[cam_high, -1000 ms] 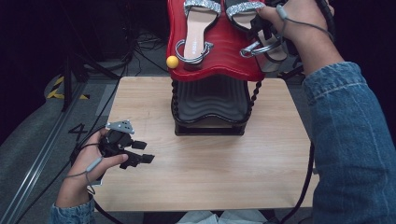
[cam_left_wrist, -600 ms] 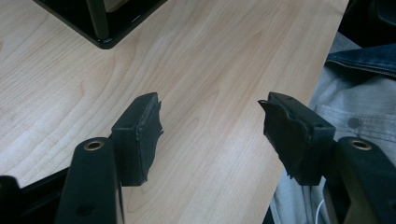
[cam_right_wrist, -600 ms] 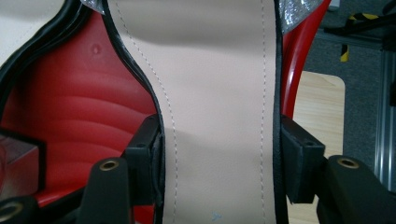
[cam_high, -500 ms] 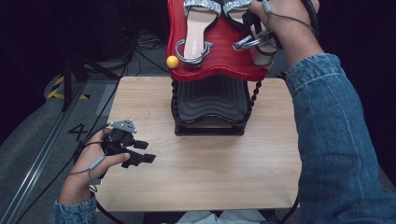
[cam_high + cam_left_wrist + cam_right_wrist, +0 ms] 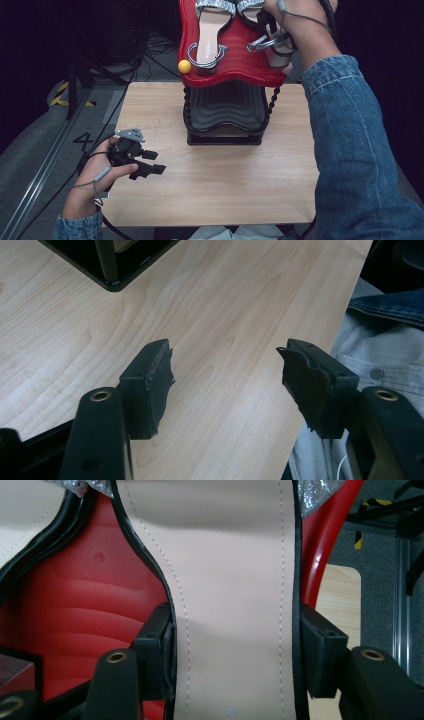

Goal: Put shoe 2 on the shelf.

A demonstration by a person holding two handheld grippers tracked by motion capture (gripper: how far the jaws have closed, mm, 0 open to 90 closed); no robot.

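Observation:
Two silver-strapped sandals with beige insoles lie on the red top shelf (image 5: 235,75) of a shoe rack. The left sandal (image 5: 210,42) rests free. In the right gripper view my right gripper (image 5: 235,630) is shut across the right sandal (image 5: 230,565), its pads pressing on both black edges of the insole. From above, the person's right hand (image 5: 300,25) covers that gripper over the sandal (image 5: 264,44). My left gripper (image 5: 154,162) hovers low over the table's front left, open with nothing between its pads (image 5: 150,385).
The black lower tiers of the rack (image 5: 225,112) stand at the back middle of the wooden table (image 5: 225,175). A yellow ball (image 5: 184,66) caps the red shelf's left corner. Cables and a dark floor surround the table.
The right hand has shifted a little left and farther back along the red shelf, taking the right sandal with it. The left gripper has stayed put.

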